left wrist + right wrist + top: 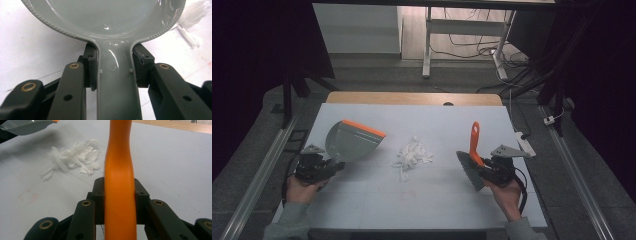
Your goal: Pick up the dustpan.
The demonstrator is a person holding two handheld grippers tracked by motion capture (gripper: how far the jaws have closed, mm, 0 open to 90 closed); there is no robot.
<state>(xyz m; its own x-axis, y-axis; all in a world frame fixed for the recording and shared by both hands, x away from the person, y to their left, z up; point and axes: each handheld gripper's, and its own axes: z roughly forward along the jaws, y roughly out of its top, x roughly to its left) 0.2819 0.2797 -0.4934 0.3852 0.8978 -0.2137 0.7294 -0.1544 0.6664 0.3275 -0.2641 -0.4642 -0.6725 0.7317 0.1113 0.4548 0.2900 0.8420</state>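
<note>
**Both grippers clamped, scraps centre frame**

Left gripper is gripping the glossy grey dustpan by its handle, centre left. Right gripper is clenching the smooth orange brush handle, centre right. Crumpled white paper scraps are lying between them on the matte white table; cables are trailing across the grey floor beyond.

A white counter is carrying everything, its wooden far edge showing beyond the white sheet. Behind it, a white desk frame is standing on the grey floor, with black cables trailing around it. A white power strip is lying at the counter's right edge.
</note>
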